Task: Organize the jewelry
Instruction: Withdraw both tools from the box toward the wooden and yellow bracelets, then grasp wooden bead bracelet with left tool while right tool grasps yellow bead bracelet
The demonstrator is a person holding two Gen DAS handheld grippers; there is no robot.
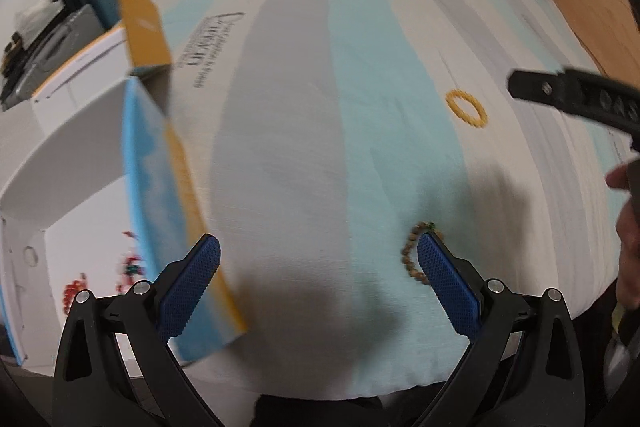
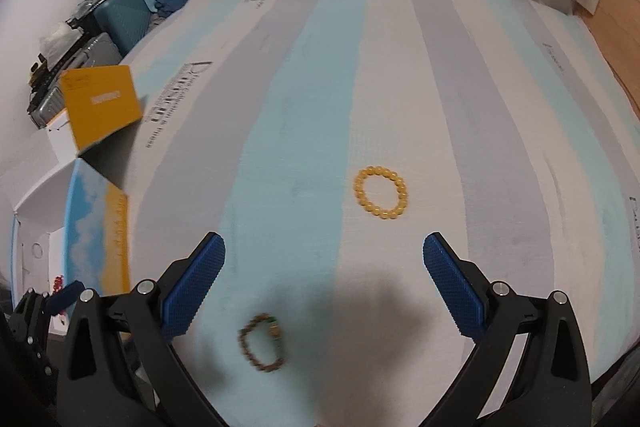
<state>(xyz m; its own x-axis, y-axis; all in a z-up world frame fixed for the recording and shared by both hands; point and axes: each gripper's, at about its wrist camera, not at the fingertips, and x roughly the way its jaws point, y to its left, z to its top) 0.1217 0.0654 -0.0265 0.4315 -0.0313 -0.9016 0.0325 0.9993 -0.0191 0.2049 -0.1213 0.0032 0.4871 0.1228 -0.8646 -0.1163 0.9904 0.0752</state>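
A yellow bead bracelet [image 2: 380, 191] [image 1: 466, 107] lies flat on the striped bed cover [image 2: 320, 87], just ahead of my right gripper [image 2: 324, 247], which is open and holds nothing. A brown bead bracelet [image 2: 261, 343] [image 1: 412, 251] lies nearer the bed's front edge, partly hidden behind a finger of my left gripper [image 1: 318, 247], which is also open with nothing in it. An open white box [image 1: 80, 211] [image 2: 40, 227] with a blue and yellow flap stands at the left. Red beaded jewelry [image 1: 74, 293] lies on its floor.
The box's yellow lid [image 2: 100, 105] stands upright at the left. Suitcases and clothes [image 2: 116, 11] are stacked at the back left. A person's hand [image 1: 628, 235] shows at the right edge, and the right gripper's arm [image 1: 576, 95] reaches in above it.
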